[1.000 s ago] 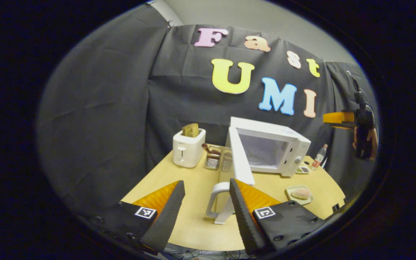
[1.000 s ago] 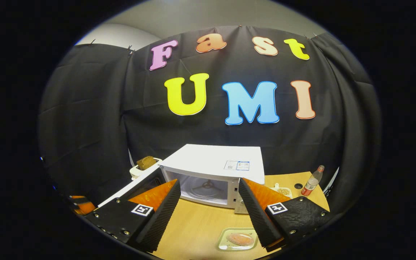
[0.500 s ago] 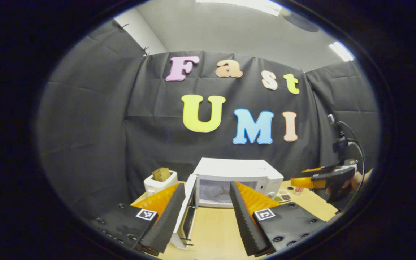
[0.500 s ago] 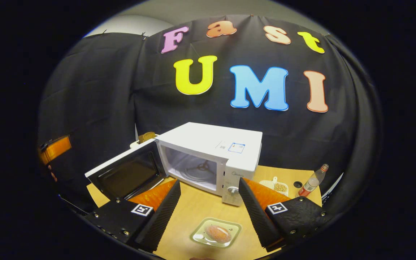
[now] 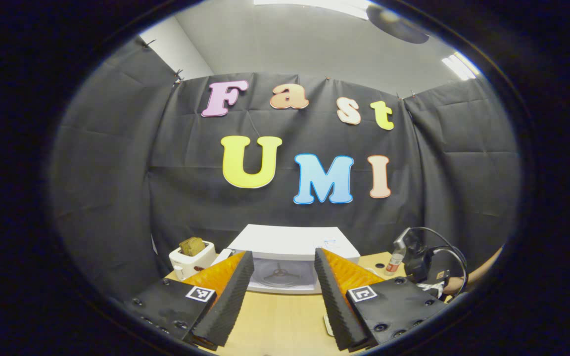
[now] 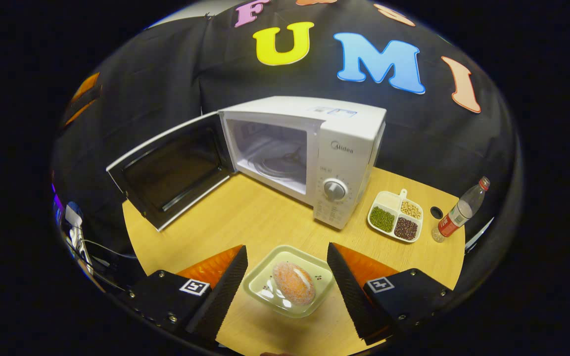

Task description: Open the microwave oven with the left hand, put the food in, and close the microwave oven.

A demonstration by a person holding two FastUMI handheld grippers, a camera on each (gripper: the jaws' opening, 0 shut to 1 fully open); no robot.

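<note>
The white microwave (image 6: 314, 148) stands on the round wooden table (image 6: 245, 217), its door (image 6: 171, 170) swung wide to the left and the glass turntable showing inside. A pale green plate (image 6: 260, 289) carrying a round bun (image 6: 293, 283) lies near the front edge. My right gripper (image 6: 286, 249) hangs open over it, one finger on each side of the plate, neither touching. In the left gripper view the microwave (image 5: 290, 240) faces me farther off. My left gripper (image 5: 283, 252) is open and holds nothing.
A toaster (image 5: 192, 254) with a bread slice stands left of the microwave. Right of it are a sectioned dish of beans (image 6: 396, 222) and a small bottle (image 6: 458, 212). The other gripper with its cable (image 5: 428, 269) and a hand show at the right.
My left gripper drew back from the door handle and turned to face the microwave front. My right gripper tilted down and came in over the plate, which now lies between its fingers.
</note>
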